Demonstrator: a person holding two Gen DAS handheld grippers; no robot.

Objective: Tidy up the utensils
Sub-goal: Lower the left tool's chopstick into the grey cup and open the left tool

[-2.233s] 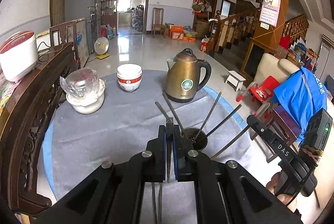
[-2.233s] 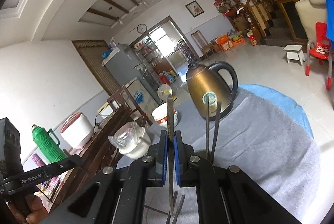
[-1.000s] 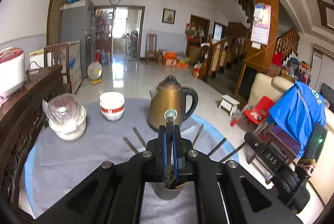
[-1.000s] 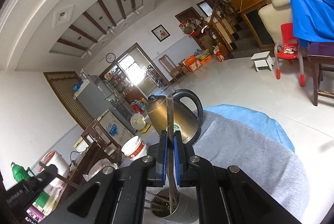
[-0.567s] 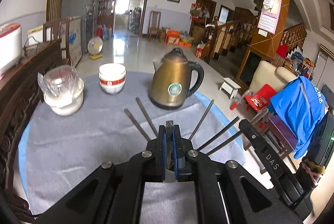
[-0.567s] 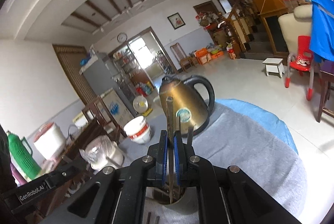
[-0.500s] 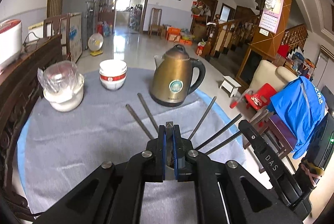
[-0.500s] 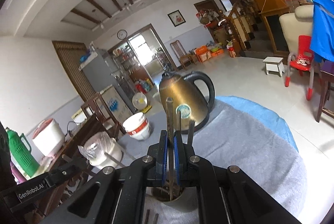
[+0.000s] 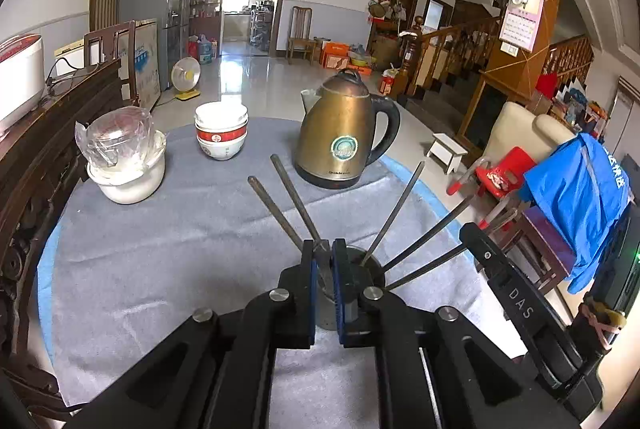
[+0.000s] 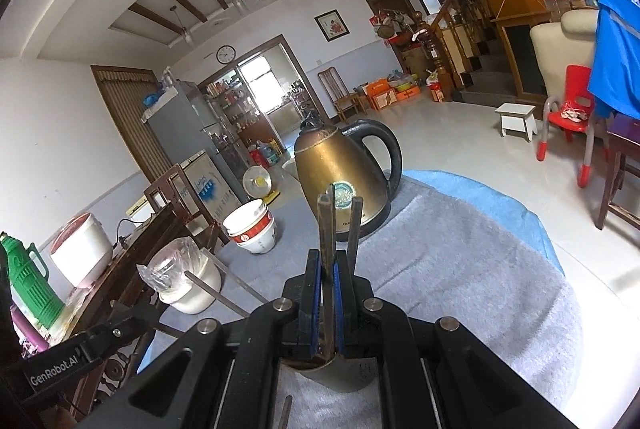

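A dark metal cup (image 9: 360,263) stands on the grey cloth and holds several steel chopsticks (image 9: 400,213) that fan outward. My left gripper (image 9: 324,269) hovers right over the cup's near rim. Its jaws are opening, and a chopstick (image 9: 298,203) leans loosely across the gap between the blue pads, its lower end in the cup. My right gripper (image 10: 327,293) is shut on an upright chopstick (image 10: 326,225) whose lower end reaches into the cup (image 10: 340,375). A second chopstick (image 10: 354,225) stands just behind it.
A brass kettle (image 9: 344,137) stands behind the cup, with stacked white bowls (image 9: 220,133) and a plastic-covered white pot (image 9: 124,157) to the left. A loose chopstick (image 10: 286,413) lies on the cloth (image 9: 160,249) near the cup. A dark wooden rail (image 9: 36,165) borders the left side.
Both grippers came down over the cup with their chopsticks' ends sinking into it. The gap between the left pads has widened slightly and its chopstick now leans.
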